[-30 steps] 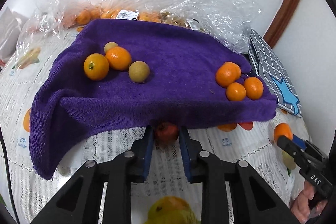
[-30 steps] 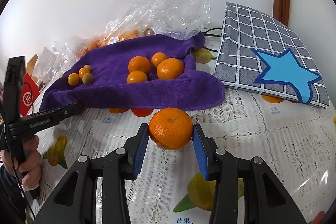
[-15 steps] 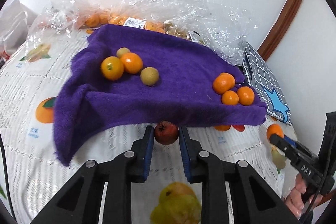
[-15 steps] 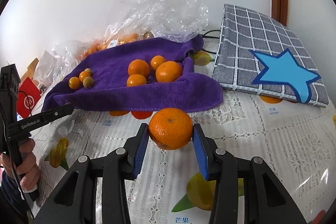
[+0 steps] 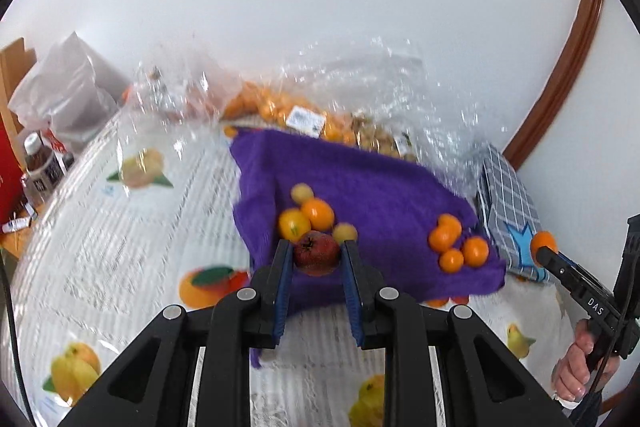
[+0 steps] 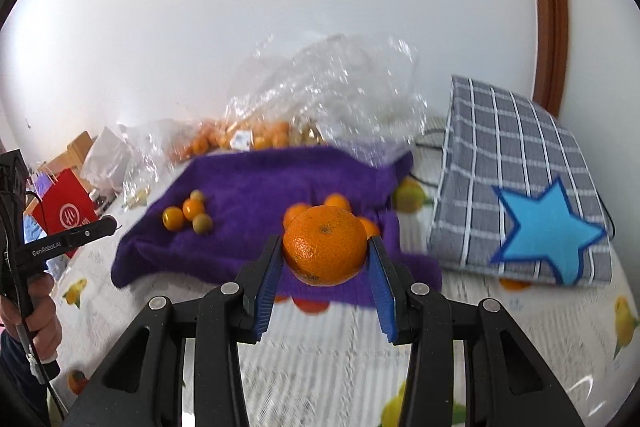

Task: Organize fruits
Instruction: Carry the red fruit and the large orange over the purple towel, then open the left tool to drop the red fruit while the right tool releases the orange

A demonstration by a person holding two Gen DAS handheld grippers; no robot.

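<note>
- Our left gripper (image 5: 316, 259) pinched a red fruit (image 5: 316, 253), lifted since a second earlier, before the purple towel (image 5: 380, 187).
- Our right gripper (image 6: 325, 263) clamped a mandarin (image 6: 325, 245), likewise raised; both were ready for sorting onto the towel.

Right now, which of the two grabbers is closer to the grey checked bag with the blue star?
The right gripper, carrying an orange beside the bag. The left gripper is over the purple towel's far side.

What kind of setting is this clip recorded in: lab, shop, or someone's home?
Most likely a home, at a table against a white wall. The fruit-print tablecloth, a purple towel used as a sorting mat, and clear plastic bags of fruit beside a checked cloth bag all suggest a household.
</note>
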